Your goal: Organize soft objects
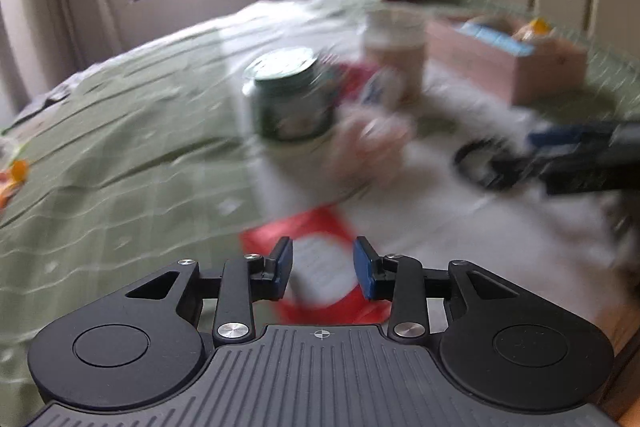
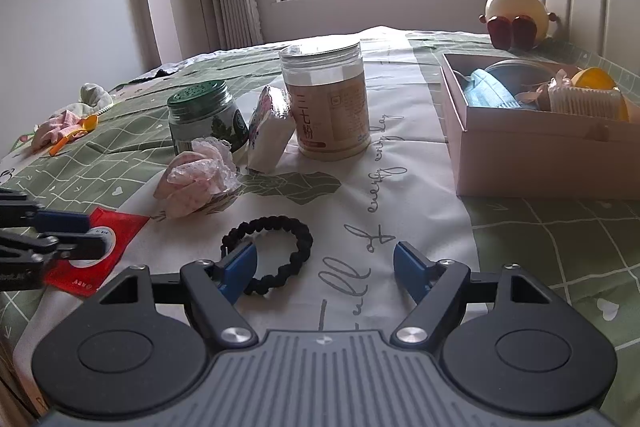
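Note:
The left wrist view is blurred. My left gripper (image 1: 324, 267) (image 2: 94, 235) hovers open over a flat red packet with a white label (image 1: 320, 259) (image 2: 100, 247) that lies on the bed sheet; its pads do not press on it. My right gripper (image 2: 326, 267) (image 1: 520, 155) is open wide and empty. A black braided ring (image 2: 266, 251) (image 1: 472, 159) lies on the sheet at its left pad. A crumpled pink lace cloth (image 2: 196, 179) (image 1: 372, 143) sits just beyond, in front of the jars.
A green-lidded jar (image 2: 208, 119), a white tissue pack (image 2: 268, 131) and a clear jar of beige powder (image 2: 328, 103) stand mid-bed. A pink box (image 2: 540, 163) with items is at right, a round plush (image 2: 516, 15) by the headboard. Pink cloth and an orange spoon (image 2: 72, 135) lie far left.

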